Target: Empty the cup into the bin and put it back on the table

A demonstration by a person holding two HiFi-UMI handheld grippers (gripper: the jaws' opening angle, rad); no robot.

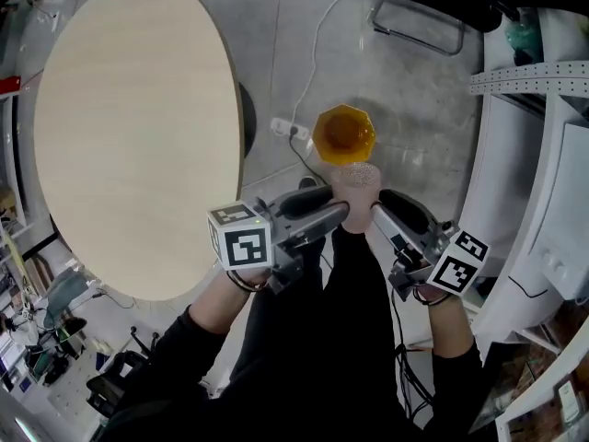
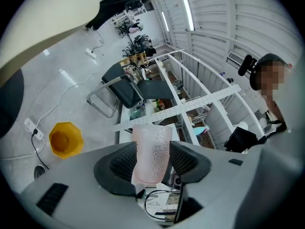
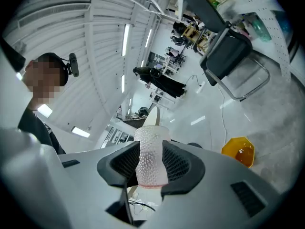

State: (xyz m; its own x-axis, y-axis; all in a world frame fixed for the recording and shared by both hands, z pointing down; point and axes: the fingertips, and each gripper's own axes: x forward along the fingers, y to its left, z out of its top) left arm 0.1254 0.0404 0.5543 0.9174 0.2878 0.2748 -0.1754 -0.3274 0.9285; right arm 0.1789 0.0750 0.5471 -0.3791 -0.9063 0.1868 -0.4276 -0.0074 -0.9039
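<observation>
A translucent pink dimpled cup [image 1: 357,185] hangs in the air just on my side of the yellow bin [image 1: 343,134], which stands on the grey floor. My left gripper [image 1: 342,213] and my right gripper [image 1: 377,212] meet at the cup from either side. In the left gripper view the cup [image 2: 151,152] sits between the left gripper's [image 2: 152,159] pads, which press on it; the bin [image 2: 66,139] lies to its lower left. The right gripper view shows the cup [image 3: 151,156] pinched by the right gripper [image 3: 151,163], with the bin [image 3: 238,151] to the right.
The round pale wooden table [image 1: 138,127] fills the left of the head view. A power strip with a cable [image 1: 287,129] lies on the floor beside the bin. A black chair [image 1: 433,7] stands beyond it, and white shelving [image 1: 534,155] runs along the right.
</observation>
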